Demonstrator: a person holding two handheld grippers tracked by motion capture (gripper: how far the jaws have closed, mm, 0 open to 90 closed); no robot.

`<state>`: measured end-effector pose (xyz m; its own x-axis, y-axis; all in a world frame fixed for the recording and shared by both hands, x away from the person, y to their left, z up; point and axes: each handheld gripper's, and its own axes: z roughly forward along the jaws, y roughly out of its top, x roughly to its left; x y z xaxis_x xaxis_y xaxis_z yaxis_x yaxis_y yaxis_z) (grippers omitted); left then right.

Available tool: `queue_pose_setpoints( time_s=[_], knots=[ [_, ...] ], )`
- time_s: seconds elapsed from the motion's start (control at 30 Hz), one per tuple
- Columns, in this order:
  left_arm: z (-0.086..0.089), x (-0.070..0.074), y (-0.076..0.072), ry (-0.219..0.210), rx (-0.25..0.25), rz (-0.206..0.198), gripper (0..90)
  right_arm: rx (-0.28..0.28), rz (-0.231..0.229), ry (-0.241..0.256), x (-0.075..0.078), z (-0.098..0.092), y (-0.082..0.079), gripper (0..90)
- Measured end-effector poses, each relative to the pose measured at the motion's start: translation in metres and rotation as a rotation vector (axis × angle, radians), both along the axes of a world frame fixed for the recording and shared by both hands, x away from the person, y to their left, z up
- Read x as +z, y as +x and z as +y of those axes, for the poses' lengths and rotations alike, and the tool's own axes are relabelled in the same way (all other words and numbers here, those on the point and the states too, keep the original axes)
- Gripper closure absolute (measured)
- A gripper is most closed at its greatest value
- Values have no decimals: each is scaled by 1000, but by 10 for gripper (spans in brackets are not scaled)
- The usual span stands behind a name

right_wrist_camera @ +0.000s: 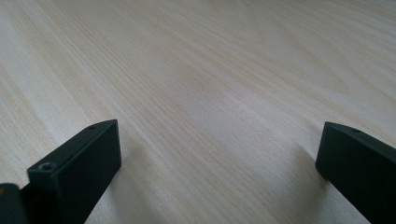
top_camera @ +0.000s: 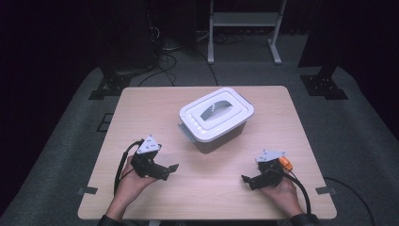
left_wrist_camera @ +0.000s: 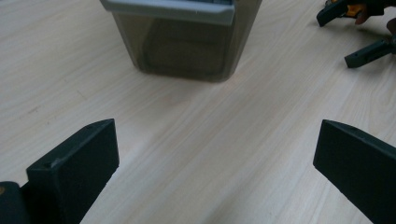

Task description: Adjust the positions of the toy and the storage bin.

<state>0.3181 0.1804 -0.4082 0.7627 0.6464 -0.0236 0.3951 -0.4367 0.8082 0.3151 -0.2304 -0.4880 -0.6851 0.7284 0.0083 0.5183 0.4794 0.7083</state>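
Two hand-held grippers rest low over a pale wooden table [top_camera: 141,101], whose surface shows a fine straight grain running lengthwise. At the left, the left gripper [top_camera: 170,169] is held in the person's left hand [top_camera: 129,181]; it is black and angular, topped by a grey three-cornered plate, with a dark cable looping off behind it. Its jaws stand wide apart with nothing between them (in the left gripper view they are blunt, matte black blocks framing bare wood).

In the middle of the table, farther from the person, sits the storage box [top_camera: 217,123]: a rectangular tub of smoky, translucent plastic under a white stepped lid with rounded corners, a grey recessed handle on top and a grey latch at its near-left end. It stands well apart from both grippers.

At the right, the right gripper [top_camera: 248,181] lies in the person's right hand [top_camera: 282,190], black too, with an orange part beside its plate. Its jaws are likewise spread and empty. No writing can be read anywhere.
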Motion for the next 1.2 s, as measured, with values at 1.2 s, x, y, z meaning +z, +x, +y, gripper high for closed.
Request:
queue_pose_setpoints(
  time_s=[1.2],
  knots=[
    [-41, 76, 62, -10, -70, -68, 157, -2, 1, 2, 0, 0, 0, 0]
  ],
)
